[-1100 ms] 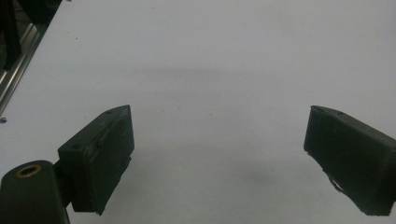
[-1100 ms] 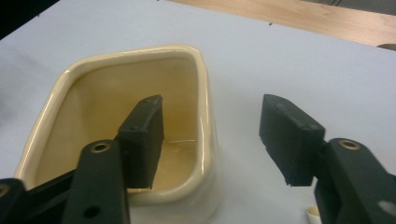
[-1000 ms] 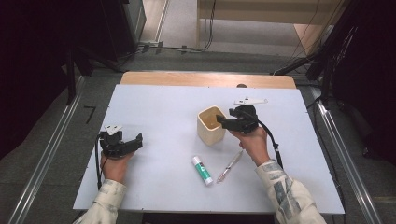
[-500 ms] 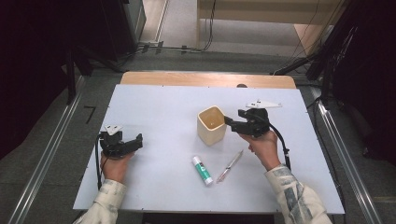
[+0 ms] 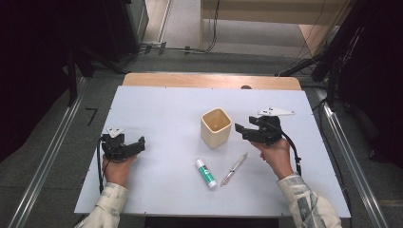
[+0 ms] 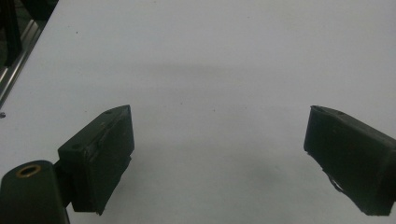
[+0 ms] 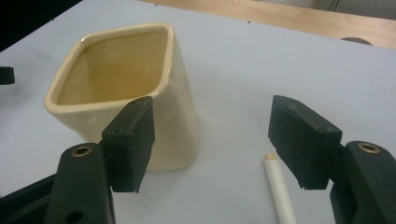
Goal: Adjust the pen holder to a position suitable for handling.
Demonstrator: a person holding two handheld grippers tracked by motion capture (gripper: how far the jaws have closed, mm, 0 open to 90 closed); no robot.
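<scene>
While the high view takes in both hands at once, the right gripper view alone looks down into the cream square cup [image 7: 122,88], bare and glossy inside, with the white cap end of the pen [image 7: 279,186] lying between the jaws. The right gripper [image 5: 243,130] sits just off the cup [image 5: 216,126] at its 3 o'clock; its jaws have just been opening and stand wide with nothing pressed between them. From above, the pen [image 5: 234,169] lies at the cup's 5 o'clock, and a glue stick [image 5: 206,173] lies beside it at 6 o'clock, the two apart. Well off at 9 o'clock, the left gripper [image 5: 139,145] rests low; the left gripper view gives its jaws spread wide over bare sheet, holding nothing. Open white table [image 5: 161,109] runs from the cup toward 12 and 10 o'clock. A wooden strip [image 5: 209,80] borders the far edge, and grey floor [image 5: 57,156] with metal rails flanks both sides.
</scene>
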